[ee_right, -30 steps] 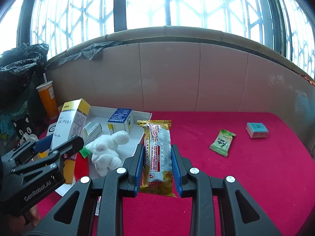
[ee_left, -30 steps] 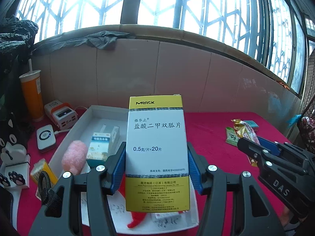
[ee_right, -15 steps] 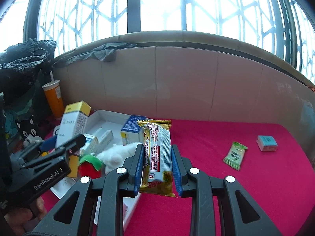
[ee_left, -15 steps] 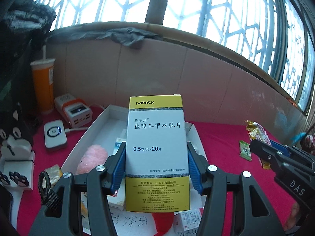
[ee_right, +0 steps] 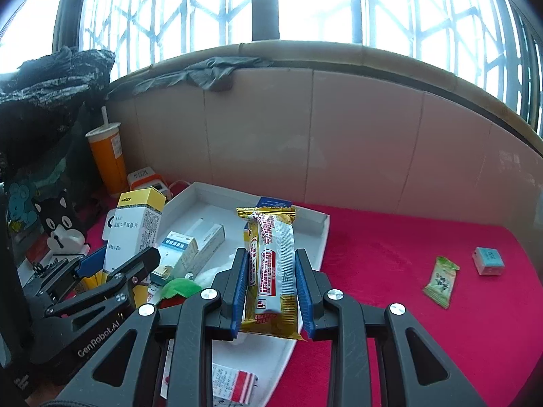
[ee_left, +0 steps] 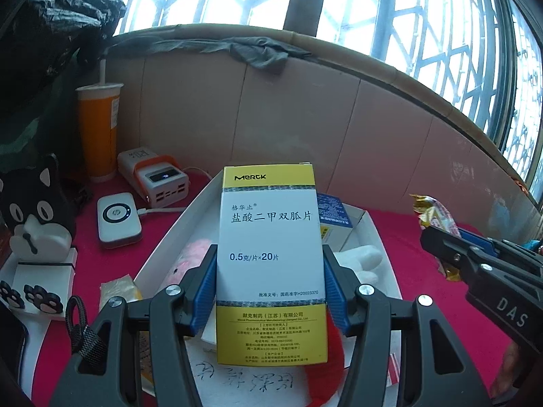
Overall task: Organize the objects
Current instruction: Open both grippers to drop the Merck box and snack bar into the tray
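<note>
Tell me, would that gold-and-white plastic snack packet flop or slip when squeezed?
The gold-and-white plastic snack packet stands straight up out of the right gripper, so probably fairly stiff. Its glossy film looks slippery. Likely light, and its contents may crush.

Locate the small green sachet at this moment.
In the right wrist view, the green sachet lies on the red cloth at right, outside the white tray, just left of a small blue box.

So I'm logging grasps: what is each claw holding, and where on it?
Left claw: yellow-and-white cardboard medicine box, by its long side edges. Right claw: gold-and-white foil snack packet, by its sides.
</note>
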Demonstrator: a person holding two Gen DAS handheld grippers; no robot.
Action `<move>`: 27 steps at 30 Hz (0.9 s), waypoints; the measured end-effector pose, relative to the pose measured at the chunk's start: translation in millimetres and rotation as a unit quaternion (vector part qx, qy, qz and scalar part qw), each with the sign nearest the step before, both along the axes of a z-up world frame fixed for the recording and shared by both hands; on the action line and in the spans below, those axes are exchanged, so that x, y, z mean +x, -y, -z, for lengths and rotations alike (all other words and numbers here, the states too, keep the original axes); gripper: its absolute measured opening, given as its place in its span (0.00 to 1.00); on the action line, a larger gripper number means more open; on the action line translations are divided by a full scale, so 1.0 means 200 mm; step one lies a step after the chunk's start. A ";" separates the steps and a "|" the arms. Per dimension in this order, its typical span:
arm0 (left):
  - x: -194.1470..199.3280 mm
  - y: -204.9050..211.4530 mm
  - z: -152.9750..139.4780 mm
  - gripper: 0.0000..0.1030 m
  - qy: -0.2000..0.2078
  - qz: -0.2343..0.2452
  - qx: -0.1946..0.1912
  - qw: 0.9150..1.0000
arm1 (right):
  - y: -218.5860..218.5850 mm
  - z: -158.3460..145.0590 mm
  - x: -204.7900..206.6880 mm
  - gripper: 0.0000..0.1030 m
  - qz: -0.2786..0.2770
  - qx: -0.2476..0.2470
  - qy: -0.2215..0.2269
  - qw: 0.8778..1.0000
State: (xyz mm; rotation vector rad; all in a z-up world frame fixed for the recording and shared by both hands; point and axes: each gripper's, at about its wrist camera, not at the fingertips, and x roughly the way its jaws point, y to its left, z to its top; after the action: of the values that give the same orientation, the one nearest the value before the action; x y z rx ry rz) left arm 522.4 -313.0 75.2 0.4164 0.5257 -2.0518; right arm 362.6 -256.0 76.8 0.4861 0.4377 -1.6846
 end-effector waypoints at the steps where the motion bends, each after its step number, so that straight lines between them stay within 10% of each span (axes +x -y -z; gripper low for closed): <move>1: 0.00 0.00 0.00 0.54 0.000 0.001 0.001 1.000 | 0.02 0.01 0.01 0.28 -0.002 0.002 -0.001 1.000; 20: 0.01 0.02 0.05 0.55 -0.005 -0.015 0.004 1.000 | 0.29 0.07 0.05 0.30 -0.022 0.017 -0.006 1.000; 27: 0.00 0.00 0.04 0.87 0.006 -0.037 -0.015 0.999 | 0.24 0.08 0.00 0.88 -0.012 0.010 0.018 1.000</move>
State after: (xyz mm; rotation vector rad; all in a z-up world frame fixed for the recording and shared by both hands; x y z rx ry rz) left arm 523.2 -313.9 67.0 0.3854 0.4943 -1.9816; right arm 362.1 -304.6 61.0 0.5225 0.4321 -1.6480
